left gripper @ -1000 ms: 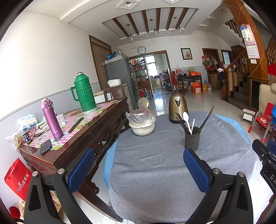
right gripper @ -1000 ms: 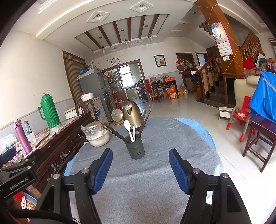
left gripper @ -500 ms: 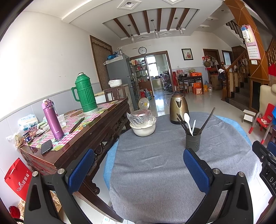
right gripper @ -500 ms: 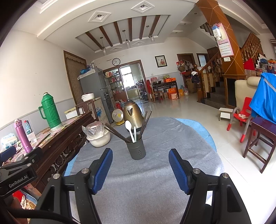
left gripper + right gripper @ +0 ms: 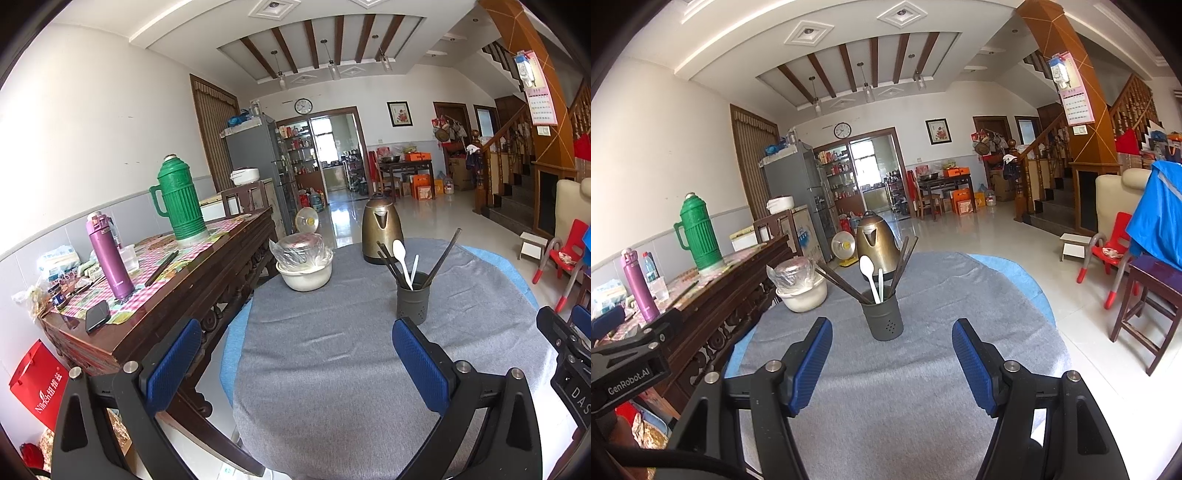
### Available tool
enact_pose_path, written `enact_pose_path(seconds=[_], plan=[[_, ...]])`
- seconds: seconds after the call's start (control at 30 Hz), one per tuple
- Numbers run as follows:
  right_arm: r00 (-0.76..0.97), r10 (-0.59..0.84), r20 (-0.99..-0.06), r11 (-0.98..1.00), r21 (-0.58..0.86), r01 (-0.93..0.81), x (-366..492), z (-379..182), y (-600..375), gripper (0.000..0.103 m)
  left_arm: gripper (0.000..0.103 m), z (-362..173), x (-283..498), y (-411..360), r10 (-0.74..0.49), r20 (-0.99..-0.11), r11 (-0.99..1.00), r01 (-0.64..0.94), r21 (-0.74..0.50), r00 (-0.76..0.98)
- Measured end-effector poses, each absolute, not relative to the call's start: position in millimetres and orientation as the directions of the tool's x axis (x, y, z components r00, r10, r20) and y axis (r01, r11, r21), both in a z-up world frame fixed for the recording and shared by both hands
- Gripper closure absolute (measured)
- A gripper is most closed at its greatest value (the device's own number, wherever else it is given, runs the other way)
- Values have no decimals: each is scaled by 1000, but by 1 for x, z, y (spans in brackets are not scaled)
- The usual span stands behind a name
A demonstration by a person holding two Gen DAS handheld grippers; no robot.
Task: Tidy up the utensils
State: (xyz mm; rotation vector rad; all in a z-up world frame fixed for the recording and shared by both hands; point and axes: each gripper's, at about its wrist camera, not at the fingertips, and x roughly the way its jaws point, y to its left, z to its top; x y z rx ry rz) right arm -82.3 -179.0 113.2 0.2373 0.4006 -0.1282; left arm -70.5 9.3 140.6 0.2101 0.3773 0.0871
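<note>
Premises are presenting as a lived-in family home, open-plan dining and living area. A wooden staircase (image 5: 1067, 147) is rising at the right; a wall clock (image 5: 303, 106) and framed picture (image 5: 398, 114) are hanging above a doorway that is opening onto stocked kitchen shelves. A refrigerator (image 5: 255, 166) is standing by the wall. A green thermos (image 5: 180, 203), a kettle (image 5: 381, 229) and a covered bowl (image 5: 304, 266) are sitting out. A child's red chair (image 5: 1108, 251) is standing on the tiled floor.
</note>
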Motion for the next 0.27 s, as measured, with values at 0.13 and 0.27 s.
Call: enact_pose_path(seconds=[0.13,0.27], plan=[[905,-71,-420,963,208,172,-73,108,-186,32,0,140,-59,5,110,-360,978,-38,203,926],[894,-89,-438,963,191,189,-57,102,-196,32,0,129,-39,-1,83,-390,980,-4,198,917]])
